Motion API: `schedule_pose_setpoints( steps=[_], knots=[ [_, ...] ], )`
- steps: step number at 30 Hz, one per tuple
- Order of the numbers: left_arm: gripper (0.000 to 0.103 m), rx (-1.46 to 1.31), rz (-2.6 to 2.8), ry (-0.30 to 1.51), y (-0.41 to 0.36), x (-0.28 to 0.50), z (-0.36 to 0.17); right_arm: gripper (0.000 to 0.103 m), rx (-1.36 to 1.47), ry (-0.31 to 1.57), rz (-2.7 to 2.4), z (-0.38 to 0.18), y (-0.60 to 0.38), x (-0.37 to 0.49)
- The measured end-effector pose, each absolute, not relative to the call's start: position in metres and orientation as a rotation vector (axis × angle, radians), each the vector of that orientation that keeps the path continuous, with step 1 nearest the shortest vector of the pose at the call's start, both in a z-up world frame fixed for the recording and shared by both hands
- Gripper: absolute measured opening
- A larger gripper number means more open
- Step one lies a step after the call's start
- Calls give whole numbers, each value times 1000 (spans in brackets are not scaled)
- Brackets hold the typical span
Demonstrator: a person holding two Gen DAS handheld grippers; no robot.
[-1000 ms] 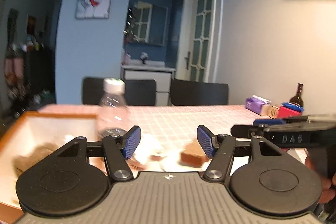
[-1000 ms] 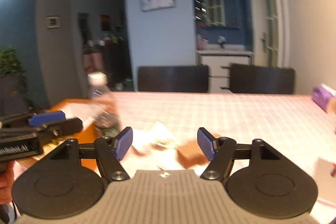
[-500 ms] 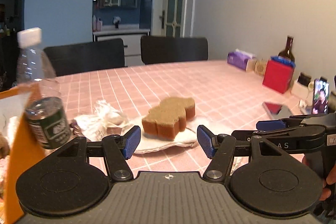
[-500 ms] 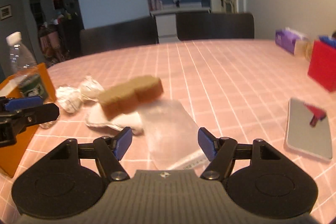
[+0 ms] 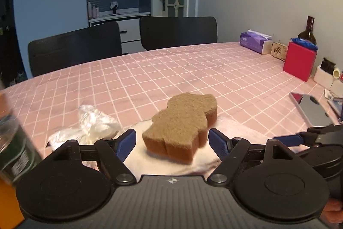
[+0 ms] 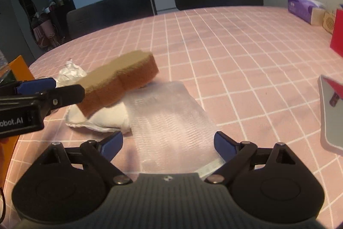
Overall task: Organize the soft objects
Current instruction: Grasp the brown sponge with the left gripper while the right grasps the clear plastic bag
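On the pink checked table (image 5: 193, 70), a brown sponge (image 5: 182, 128) rests on a white cloth (image 6: 107, 119) — between the left gripper (image 5: 171, 143) jaws, which have just opened wide, untouched. Right gripper (image 6: 168, 143) — likewise just opened, empty — straddles a clear plastic bag (image 6: 169, 113).

Off to the left of the left gripper (image 5: 172, 144), the bottle (image 5: 12, 149) is blurry and cut by the frame edge, so no reading the label. The orange box (image 6: 16, 76) only shows a corner. The white cloth (image 5: 150, 161) runs under the sponge (image 5: 182, 123) and behind the gripper body. Far right, the phone (image 6: 331, 115) is clipped too.
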State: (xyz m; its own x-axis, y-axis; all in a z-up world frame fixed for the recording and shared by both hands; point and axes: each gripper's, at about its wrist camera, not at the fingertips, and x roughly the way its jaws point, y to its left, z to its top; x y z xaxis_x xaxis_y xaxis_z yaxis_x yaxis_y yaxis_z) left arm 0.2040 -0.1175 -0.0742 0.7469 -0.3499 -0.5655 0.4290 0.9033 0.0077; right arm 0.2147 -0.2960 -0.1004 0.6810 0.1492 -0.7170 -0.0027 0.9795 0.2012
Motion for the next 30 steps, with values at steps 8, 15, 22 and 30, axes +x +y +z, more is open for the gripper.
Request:
schedule_pose_setpoints(
  steps=[8, 15, 22, 30],
  knots=[
    [92, 154, -479, 604, -124, 228, -93, 83, 159, 794, 73, -102, -298, 213],
    [92, 127, -514, 621, -126, 238, -101, 58, 111, 774, 29, -103, -298, 209],
    [71, 132, -517, 595, -132, 237, -99, 11, 49, 750, -14, -105, -295, 204],
    [62, 142, -485, 547, -132, 225, -95, 0, 95, 751, 12, -102, -297, 201]
  ],
)
